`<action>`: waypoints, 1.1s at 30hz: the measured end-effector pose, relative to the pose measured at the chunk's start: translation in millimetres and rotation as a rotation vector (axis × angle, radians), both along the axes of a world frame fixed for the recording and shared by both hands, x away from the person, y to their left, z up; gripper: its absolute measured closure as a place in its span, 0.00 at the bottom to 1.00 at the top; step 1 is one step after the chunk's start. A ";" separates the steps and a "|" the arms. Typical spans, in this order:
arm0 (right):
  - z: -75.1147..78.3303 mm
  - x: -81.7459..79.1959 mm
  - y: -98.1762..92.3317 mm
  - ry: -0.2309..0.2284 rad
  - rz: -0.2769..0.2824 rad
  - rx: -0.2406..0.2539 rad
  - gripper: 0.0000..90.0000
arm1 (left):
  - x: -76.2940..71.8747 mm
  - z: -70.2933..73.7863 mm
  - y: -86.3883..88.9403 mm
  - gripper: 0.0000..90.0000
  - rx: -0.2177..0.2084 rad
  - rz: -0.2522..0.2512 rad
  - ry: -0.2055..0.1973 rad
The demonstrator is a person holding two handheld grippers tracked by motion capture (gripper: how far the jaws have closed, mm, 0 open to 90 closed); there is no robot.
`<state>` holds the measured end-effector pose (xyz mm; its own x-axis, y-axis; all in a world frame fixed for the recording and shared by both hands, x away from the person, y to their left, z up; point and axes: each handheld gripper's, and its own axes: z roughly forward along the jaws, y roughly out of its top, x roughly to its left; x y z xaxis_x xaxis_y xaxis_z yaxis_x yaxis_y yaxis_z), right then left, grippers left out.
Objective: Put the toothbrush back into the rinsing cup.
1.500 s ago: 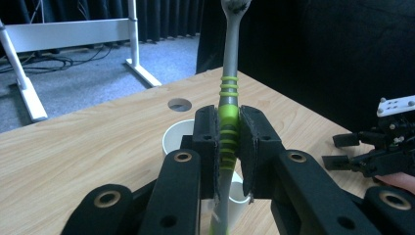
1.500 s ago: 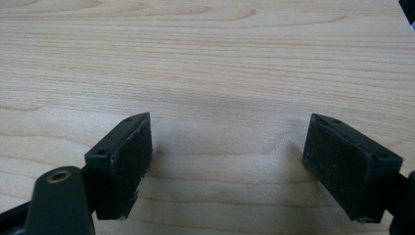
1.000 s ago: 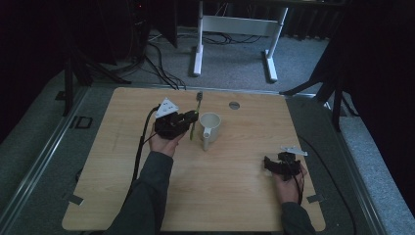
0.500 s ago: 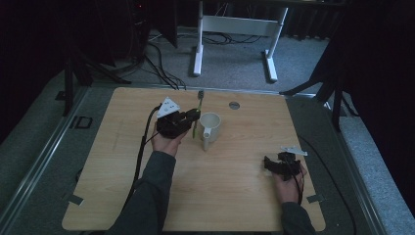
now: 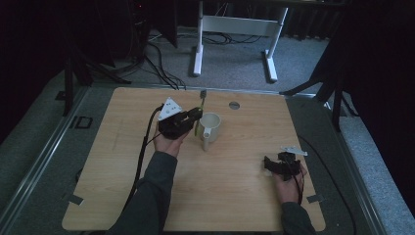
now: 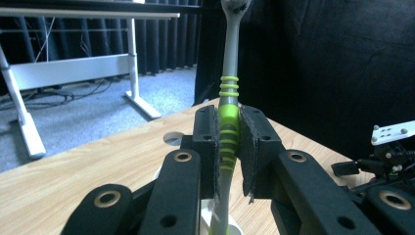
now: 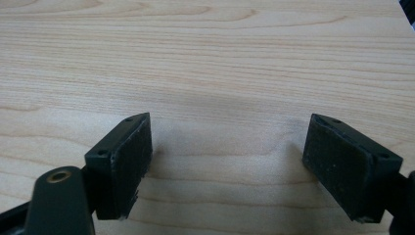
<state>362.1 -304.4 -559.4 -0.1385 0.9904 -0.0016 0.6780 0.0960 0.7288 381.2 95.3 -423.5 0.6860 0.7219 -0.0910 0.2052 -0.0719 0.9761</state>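
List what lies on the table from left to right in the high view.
Left gripper holding the toothbrush → white mug → round hole in the table → right gripper.

The high view looks forward and down from above the person's side, far enough back to take in the whole wooden surface [image 5: 235, 196], the grey floor beyond it and a white desk frame [image 5: 235, 24] at the back. The left gripper view sits close behind the left gripper [image 6: 227, 142], facing nearly level across the surface toward that same desk frame [image 6: 73, 63] and a dark curtain; it shares with the high view the toothbrush [image 6: 229, 98] and the far edge of the surface. The right gripper view hangs very near the surface [image 7: 205, 54], looking down along the right gripper [image 7: 227, 161] at bare wood grain.
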 end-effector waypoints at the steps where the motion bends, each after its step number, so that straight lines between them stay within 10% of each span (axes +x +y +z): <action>1: 0.0 0.0 0.1 0.000 -0.001 0.001 0.20 | 0.0 0.1 0.0 0.88 0.000 -0.001 -0.003; 33: 0.1 -0.1 0.1 0.001 0.000 0.000 0.20 | 2.6 -3.2 -10.3 0.87 -0.031 -0.044 -0.037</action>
<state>362.0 -304.2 -559.4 -0.1384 0.9904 -0.0012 0.6784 0.0957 0.7285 383.8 85.0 -426.8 0.7200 0.6885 -0.0865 0.1658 -0.0496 0.9849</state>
